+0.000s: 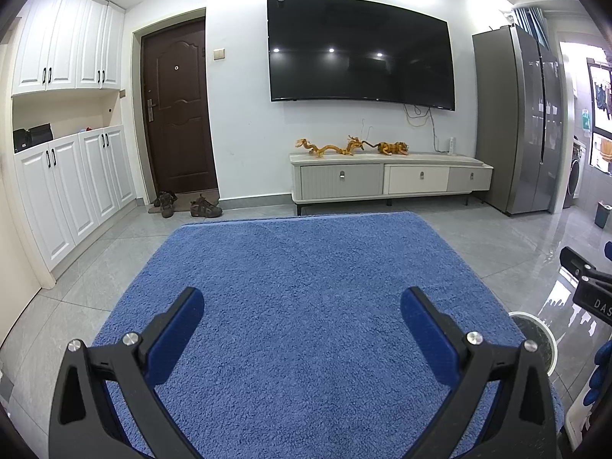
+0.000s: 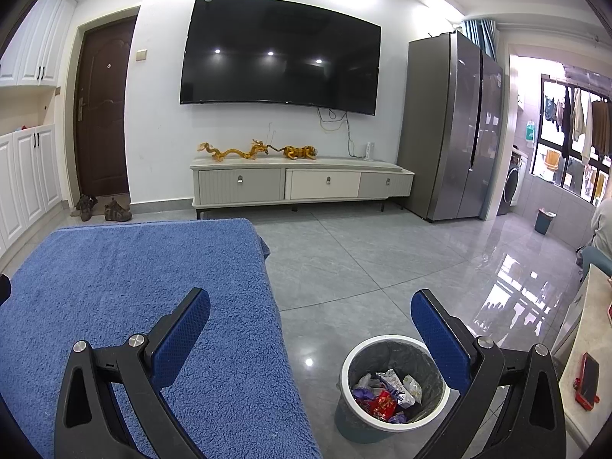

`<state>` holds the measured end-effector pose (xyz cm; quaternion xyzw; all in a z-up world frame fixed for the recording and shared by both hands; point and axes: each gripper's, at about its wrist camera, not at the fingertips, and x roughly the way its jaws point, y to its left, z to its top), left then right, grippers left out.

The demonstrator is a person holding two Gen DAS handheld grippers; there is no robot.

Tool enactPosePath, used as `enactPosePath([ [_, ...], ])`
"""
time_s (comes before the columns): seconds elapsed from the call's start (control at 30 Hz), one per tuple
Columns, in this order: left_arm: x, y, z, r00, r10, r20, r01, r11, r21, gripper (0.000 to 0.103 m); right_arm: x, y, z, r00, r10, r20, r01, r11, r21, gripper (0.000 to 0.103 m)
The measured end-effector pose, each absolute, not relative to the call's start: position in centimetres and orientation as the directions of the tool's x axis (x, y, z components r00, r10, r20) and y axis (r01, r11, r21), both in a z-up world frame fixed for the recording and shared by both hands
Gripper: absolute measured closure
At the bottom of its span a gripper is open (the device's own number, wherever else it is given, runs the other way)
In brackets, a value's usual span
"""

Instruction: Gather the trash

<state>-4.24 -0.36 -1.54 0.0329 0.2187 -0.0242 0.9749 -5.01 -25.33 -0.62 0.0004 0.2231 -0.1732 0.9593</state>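
Both grippers, left (image 1: 302, 306) and right (image 2: 310, 308), hang wide open and empty above a blue-covered counter (image 2: 114, 275); wrappers (image 2: 386, 394) fill the bin (image 2: 354, 355) beside it on the floor.

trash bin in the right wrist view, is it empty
No, the trash bin already holds crumpled wrappers, seen in the right wrist view.
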Motion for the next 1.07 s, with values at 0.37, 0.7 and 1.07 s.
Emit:
enactPosePath([
  [0.37, -4.17, -0.33, -1.53, 0.903, -0.035, -0.428, 0.064, 0.997, 0.053, 0.000, -5.02, -25.31, -0.64, 0.840, -0.332, -0.428, 0.332, 0.940, -0.077, 0.000],
  [0.7, -4.08, -0.10, -1.24, 0.902, -0.027, -0.431, 0.055, 0.997, 0.053, 0.000, -5.00, -25.19, -0.64, 0.842, -0.329, -0.428, 0.327, 0.942, -0.081, 0.000],
  [1.07, -3.96, 0.15, -1.28, 0.902, -0.025, -0.431, 0.052, 0.997, 0.051, 0.000, -5.05, -25.04, -0.47, 0.844, -0.324, -0.427, 0.320, 0.944, -0.084, 0.000],
])
